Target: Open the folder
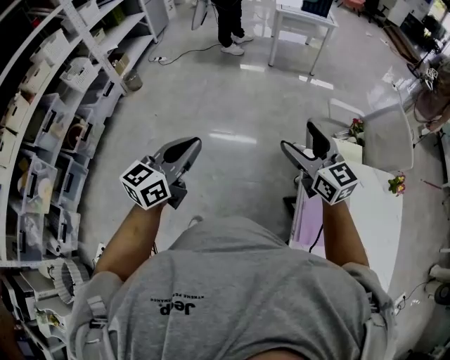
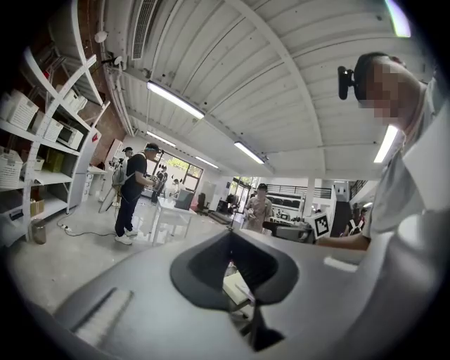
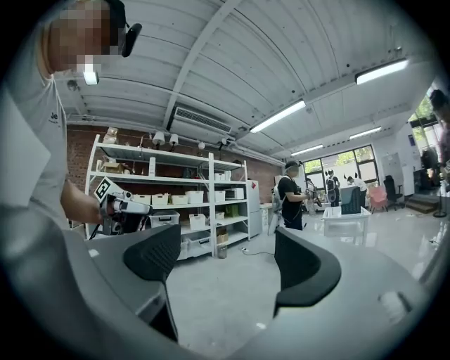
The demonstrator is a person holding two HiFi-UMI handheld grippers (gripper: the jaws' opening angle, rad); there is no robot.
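Observation:
A pale pink folder (image 1: pixel 308 222) lies flat at the left edge of a white table (image 1: pixel 376 211) on my right; my right forearm hides part of it. My right gripper (image 1: pixel 304 144) hovers above that table edge, held out over the floor, and it is open with nothing between its dark pads (image 3: pixel 306 271). My left gripper (image 1: pixel 181 149) hangs over the bare floor, well left of the table. It is shut and empty, its pads (image 2: pixel 264 271) meeting in the left gripper view. In the right gripper view the left gripper (image 3: pixel 116 204) shows at the left.
Metal shelving (image 1: pixel 56 126) with white boxes runs along the left. A person (image 1: pixel 228 28) stands far ahead beside a small white table (image 1: pixel 302 17). Small flowers (image 1: pixel 397 184) and a grey board (image 1: pixel 387 137) sit at the far end of my table. More people (image 2: pixel 259 209) stand in the room.

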